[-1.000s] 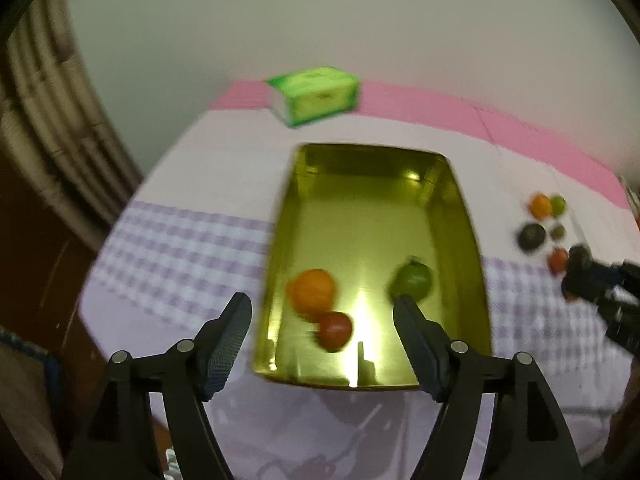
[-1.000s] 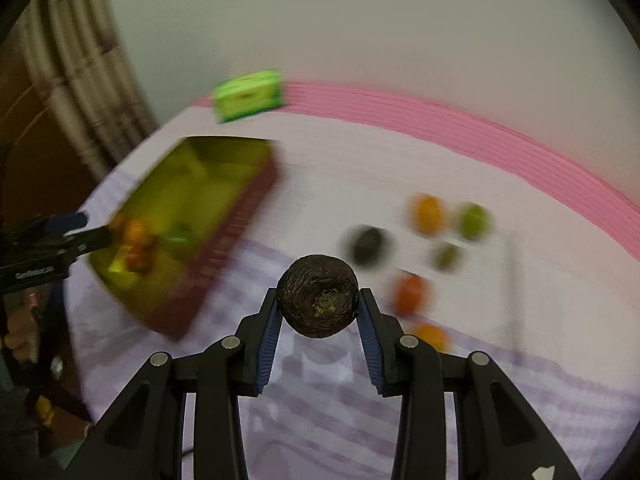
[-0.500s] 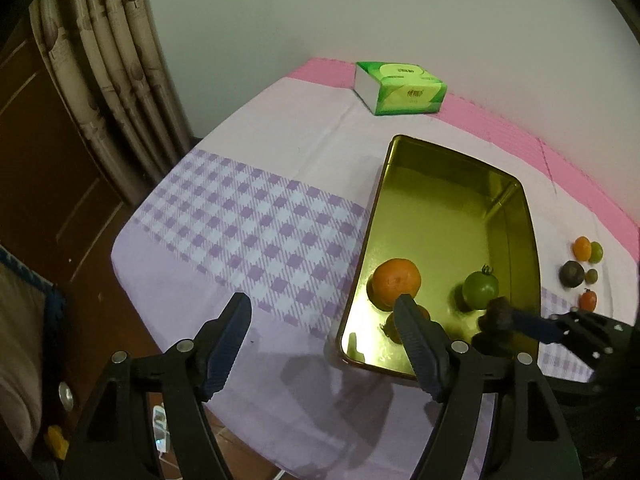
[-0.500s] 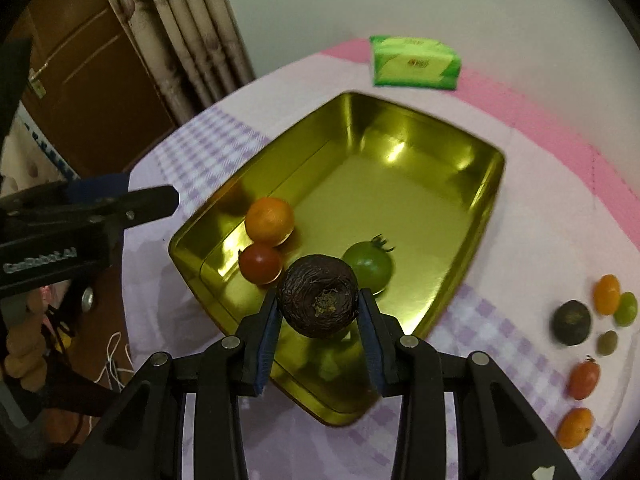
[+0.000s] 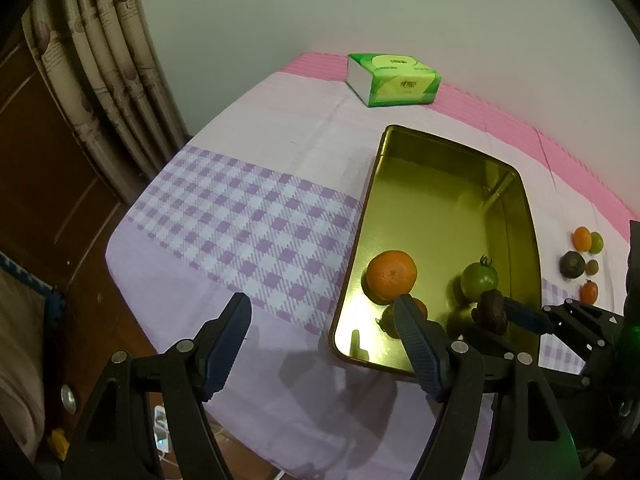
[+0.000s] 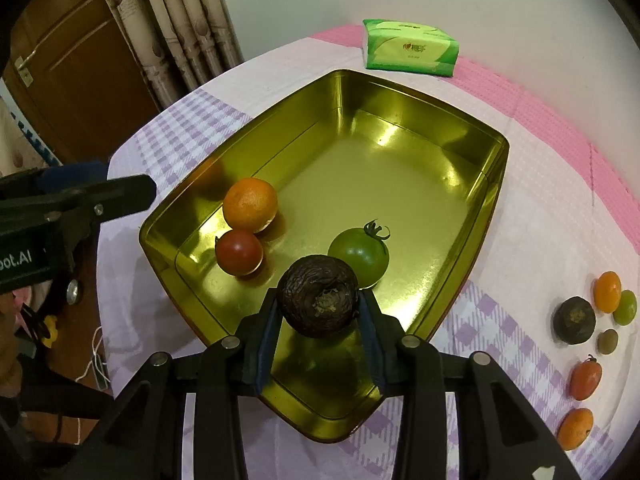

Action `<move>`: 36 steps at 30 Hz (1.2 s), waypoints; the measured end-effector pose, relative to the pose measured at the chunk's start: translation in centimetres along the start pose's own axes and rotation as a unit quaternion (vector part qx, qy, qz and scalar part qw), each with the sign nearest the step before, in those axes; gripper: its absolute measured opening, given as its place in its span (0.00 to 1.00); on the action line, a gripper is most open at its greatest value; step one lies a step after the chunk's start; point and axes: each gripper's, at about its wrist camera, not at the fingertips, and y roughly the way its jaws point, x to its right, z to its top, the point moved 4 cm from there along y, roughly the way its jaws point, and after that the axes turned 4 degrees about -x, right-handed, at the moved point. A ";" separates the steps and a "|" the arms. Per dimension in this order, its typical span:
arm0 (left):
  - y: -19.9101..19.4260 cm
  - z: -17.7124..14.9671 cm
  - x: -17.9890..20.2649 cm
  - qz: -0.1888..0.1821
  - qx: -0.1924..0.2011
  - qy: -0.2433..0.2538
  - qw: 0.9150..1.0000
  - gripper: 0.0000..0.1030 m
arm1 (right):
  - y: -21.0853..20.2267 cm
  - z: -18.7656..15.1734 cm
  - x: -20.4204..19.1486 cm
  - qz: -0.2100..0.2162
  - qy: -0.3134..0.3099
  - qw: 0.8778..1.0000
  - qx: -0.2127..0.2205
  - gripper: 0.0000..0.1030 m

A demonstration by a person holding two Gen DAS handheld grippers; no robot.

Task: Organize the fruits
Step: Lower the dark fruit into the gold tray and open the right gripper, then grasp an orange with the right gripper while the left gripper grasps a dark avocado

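My right gripper (image 6: 319, 309) is shut on a dark wrinkled fruit (image 6: 318, 301) and holds it over the near end of the gold tray (image 6: 495, 184). In the tray lie an orange (image 6: 250, 203), a red tomato (image 6: 239, 251) and a green tomato (image 6: 359, 256). Several small fruits (image 6: 584, 324) lie on the cloth at the right. My left gripper (image 5: 322, 336) is open and empty, left of the tray (image 5: 532, 232), above the table's front corner. The left wrist view shows the right gripper (image 5: 494, 312) with the dark fruit (image 5: 492, 312) in it.
A green tissue box (image 6: 410, 48) stands beyond the tray near the wall. The table has a purple checked cloth (image 5: 248, 216) with a pink strip at the back. A curtain (image 5: 108, 80) and a wooden door (image 6: 80, 60) are at the left, past the table edge.
Both grippers swung left. My right gripper carried the dark fruit from above the loose fruits to over the tray's near end. My left gripper moved off the tray towards the table corner.
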 end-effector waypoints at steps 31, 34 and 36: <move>-0.8 -0.5 4.5 -0.015 0.012 0.071 0.997 0.72 | -7.3 -14.6 18.9 -0.105 0.220 0.968 0.054 0.45; -1.1 -0.5 6.9 -0.026 0.012 0.097 0.995 0.72 | -6.5 -14.1 19.1 -0.107 0.215 0.969 0.061 0.45; -1.2 -0.4 9.0 -0.038 0.011 0.116 0.992 0.72 | -6.2 -13.9 19.1 -0.109 0.212 0.969 0.064 0.44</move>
